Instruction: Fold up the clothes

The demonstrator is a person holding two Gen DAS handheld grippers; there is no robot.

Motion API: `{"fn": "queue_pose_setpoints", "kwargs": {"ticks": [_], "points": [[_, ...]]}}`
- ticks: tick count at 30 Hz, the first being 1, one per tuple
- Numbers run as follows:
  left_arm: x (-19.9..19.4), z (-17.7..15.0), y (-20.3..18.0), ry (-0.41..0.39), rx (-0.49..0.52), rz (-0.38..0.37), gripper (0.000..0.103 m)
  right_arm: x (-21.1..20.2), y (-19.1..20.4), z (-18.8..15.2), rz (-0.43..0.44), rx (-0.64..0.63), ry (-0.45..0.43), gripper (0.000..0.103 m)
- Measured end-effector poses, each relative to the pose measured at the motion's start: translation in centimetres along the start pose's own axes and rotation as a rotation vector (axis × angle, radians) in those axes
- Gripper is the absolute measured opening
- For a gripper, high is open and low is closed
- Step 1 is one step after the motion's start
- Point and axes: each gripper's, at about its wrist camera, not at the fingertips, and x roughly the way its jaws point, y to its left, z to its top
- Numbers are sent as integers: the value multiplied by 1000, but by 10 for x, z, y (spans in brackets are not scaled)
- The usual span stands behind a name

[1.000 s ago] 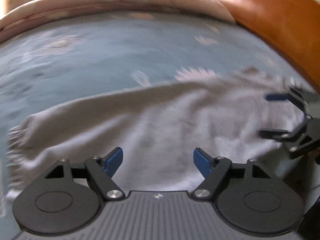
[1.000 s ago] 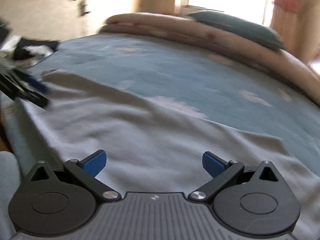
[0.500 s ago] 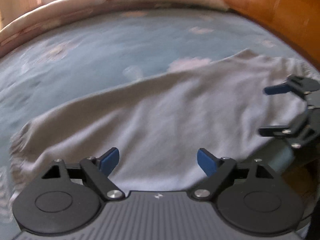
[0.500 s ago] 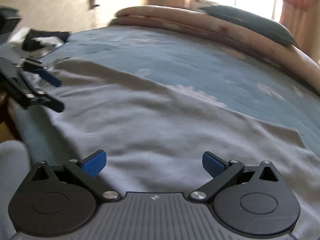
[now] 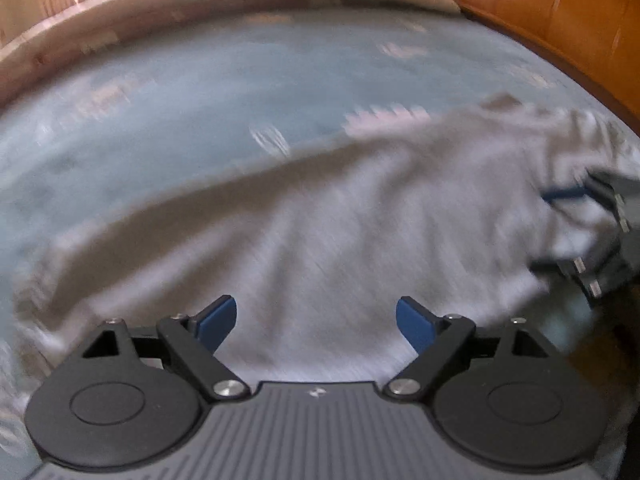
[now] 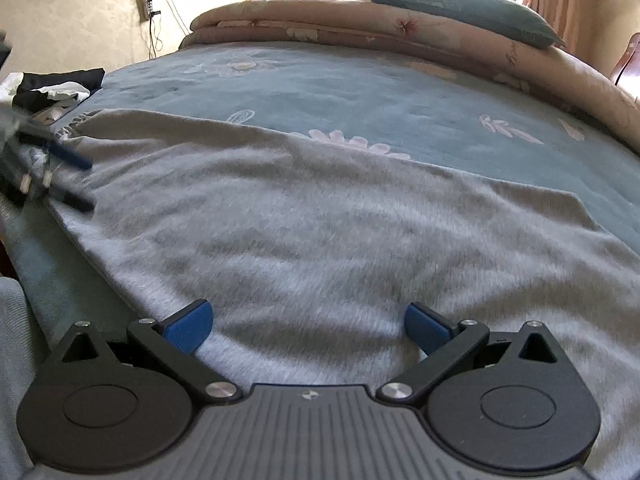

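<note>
A light grey garment (image 6: 320, 220) lies spread flat across the blue flowered bed sheet (image 6: 360, 88), its gathered hem at the left. My right gripper (image 6: 308, 322) hovers open just over the garment's near edge, with cloth below the pads and nothing pinched. In the blurred left wrist view the same garment (image 5: 340, 220) fills the middle. My left gripper (image 5: 316, 320) stands wide open above it, holding nothing. Each gripper shows in the other's view: the left gripper (image 6: 86, 184) by the hem, the right gripper (image 5: 544, 232) at the garment's right end, both open.
A rolled pink quilt (image 6: 360, 28) with a teal pillow (image 6: 460, 8) on it lines the far side of the bed. A heap of dark and white clothes (image 6: 60, 84) sits at the far left corner. An orange wooden bed board (image 5: 560, 20) runs along the right.
The right gripper has sunk a little closer to the garment. The left gripper's jaws stand slightly wider than before. The garment has stayed flat on the bed.
</note>
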Motion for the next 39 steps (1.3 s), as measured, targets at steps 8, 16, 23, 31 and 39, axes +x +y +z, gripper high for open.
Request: {"fn": "queue_pose_setpoints", "kwargs": {"ticks": [8, 16, 23, 31, 39], "points": [[38, 11, 70, -3, -286, -8, 87, 0, -3, -1, 14, -14, -12, 103], [9, -1, 103, -52, -342, 113, 87, 0, -4, -5, 14, -29, -43, 103], [46, 20, 88, -49, -309, 65, 87, 1, -2, -3, 2, -28, -40, 103], [37, 20, 75, -52, -285, 127, 87, 2, -1, -6, -4, -26, -59, 103], [55, 54, 12, -90, -163, -236, 89, 1, 0, -7, -14, -22, -62, 103]]}}
